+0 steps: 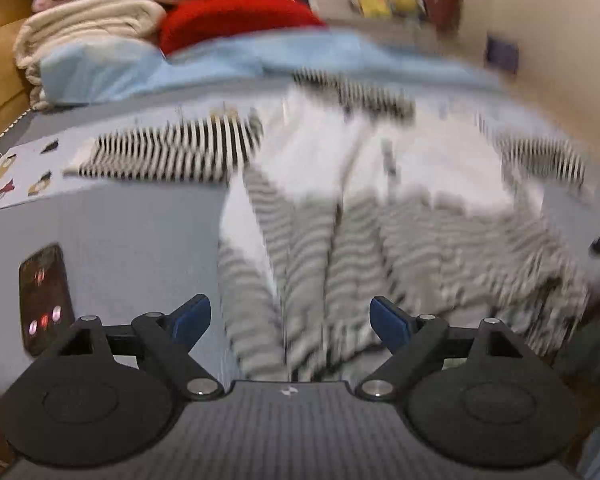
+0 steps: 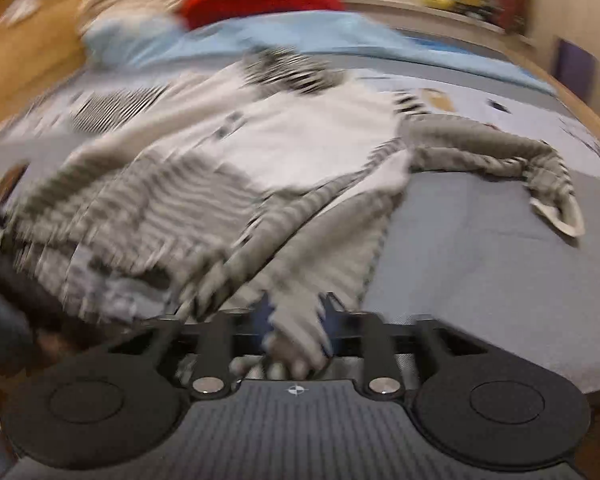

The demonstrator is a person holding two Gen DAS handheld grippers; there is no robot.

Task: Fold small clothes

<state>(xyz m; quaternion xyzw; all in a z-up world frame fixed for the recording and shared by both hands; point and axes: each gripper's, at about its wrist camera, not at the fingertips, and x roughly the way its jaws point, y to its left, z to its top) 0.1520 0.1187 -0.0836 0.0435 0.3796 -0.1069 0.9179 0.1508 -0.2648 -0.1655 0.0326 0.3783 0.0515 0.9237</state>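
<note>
A small striped garment (image 1: 360, 208), white with black-and-white striped sleeves and a grey-striped lower part, lies spread on a grey bed sheet (image 1: 132, 240). My left gripper (image 1: 290, 316) is open and empty, its blue pads just above the garment's near hem. In the right wrist view the same garment (image 2: 260, 152) lies rumpled, one sleeve trailing right. My right gripper (image 2: 294, 320) is shut on the garment's near hem, with cloth bunched between the fingers. Both views are motion-blurred.
A phone (image 1: 44, 296) lies on the sheet at left. A light blue blanket (image 1: 220, 60), a red cushion (image 1: 236, 16) and folded cream blankets (image 1: 88, 20) lie at the far end. A wooden bed frame (image 1: 0, 40) runs along the left, a wall (image 1: 540, 20) on the right.
</note>
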